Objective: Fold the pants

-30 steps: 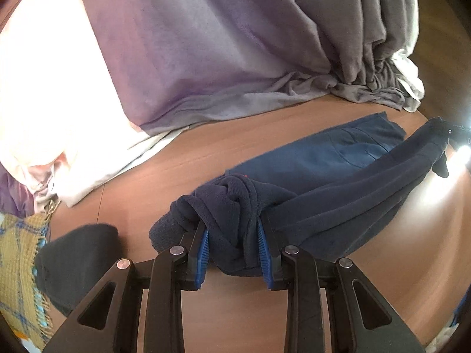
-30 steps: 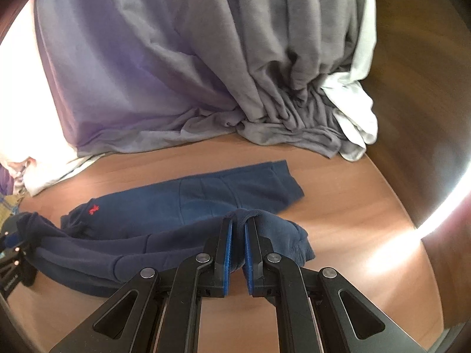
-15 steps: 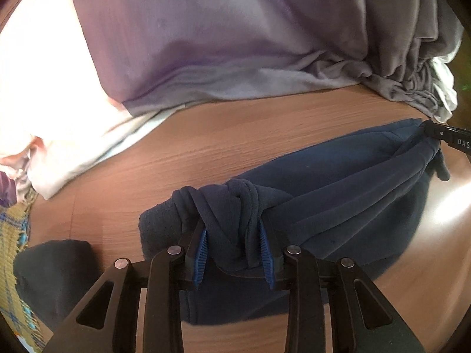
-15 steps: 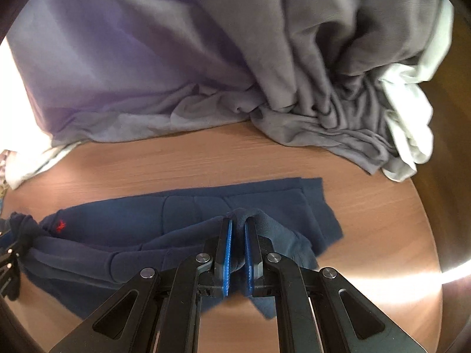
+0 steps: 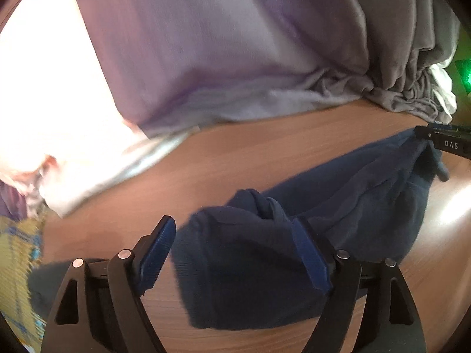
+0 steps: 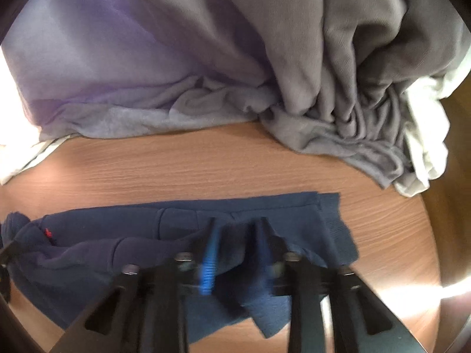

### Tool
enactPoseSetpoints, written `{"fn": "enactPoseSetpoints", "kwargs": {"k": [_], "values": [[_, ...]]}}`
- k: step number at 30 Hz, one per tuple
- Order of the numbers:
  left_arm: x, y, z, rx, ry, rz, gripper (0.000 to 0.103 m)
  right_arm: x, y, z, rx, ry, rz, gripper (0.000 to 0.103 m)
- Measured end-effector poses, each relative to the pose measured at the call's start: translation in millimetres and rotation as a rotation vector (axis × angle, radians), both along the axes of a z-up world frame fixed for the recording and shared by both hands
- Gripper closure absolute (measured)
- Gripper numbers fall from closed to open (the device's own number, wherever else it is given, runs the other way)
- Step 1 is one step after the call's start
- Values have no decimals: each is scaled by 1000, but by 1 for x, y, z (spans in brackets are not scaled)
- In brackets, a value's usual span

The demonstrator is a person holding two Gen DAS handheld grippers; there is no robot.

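Navy blue pants (image 6: 117, 253) lie folded lengthwise on the wooden table (image 6: 223, 161), one leg over the other. The waistband end (image 5: 250, 264) bunches between the spread fingers of my left gripper (image 5: 235, 253), which is open. My right gripper (image 6: 238, 253) is open too, its blue pads apart over the cuff end (image 6: 332, 229); this view is blurred. The right gripper's black tip (image 5: 444, 141) shows at the far end in the left wrist view.
A big heap of grey and lilac cloth (image 6: 206, 58) with white fabric (image 6: 424, 147) lines the table's back. A yellow plaid cloth (image 5: 17, 250) and a dark garment (image 5: 50, 276) lie at the left.
Both grippers carried the upper leg toward the back over the lower one, then opened and let the cloth go. The pants now lie flatter.
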State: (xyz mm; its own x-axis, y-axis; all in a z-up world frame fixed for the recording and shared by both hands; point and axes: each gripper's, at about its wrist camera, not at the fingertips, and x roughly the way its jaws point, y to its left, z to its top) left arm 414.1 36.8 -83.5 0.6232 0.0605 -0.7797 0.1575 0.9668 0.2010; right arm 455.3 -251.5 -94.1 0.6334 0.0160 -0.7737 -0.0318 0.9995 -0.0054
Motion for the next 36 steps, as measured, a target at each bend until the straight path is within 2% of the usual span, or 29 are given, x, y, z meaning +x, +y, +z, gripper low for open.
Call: {"fn": "enactPoseSetpoints", "kwargs": {"k": [2, 6, 9, 10, 13, 16, 18, 25, 33, 36], "values": [[-6, 1, 12, 21, -21, -21, 20, -7, 1, 13, -28, -39, -10, 52], [-7, -5, 21, 39, -24, -118, 20, -22, 9, 42, -75, -101, 54, 51], [-5, -20, 21, 39, 6, -258, 21, -24, 20, 58, -114, -108, 177, 51], [-3, -28, 20, 26, 30, -323, 21, -24, 23, 61, -125, -104, 237, 51], [4, -49, 10, -11, 93, -430, 23, -19, 24, 59, -137, -51, 326, 51], [11, -69, -3, -48, 141, -480, 25, -14, 14, 49, -125, 5, 333, 51], [19, -81, -14, -79, 187, -501, 29, -12, 3, 41, -108, 46, 305, 51], [43, -105, -46, -106, 287, -503, 34, -18, -24, 10, -50, 147, 263, 51], [51, -120, -68, -92, 325, -501, 35, -19, -39, -13, 15, 221, 212, 51], [52, -121, -75, -95, 341, -492, 35, -25, -36, -19, 46, 235, 228, 51]]}}
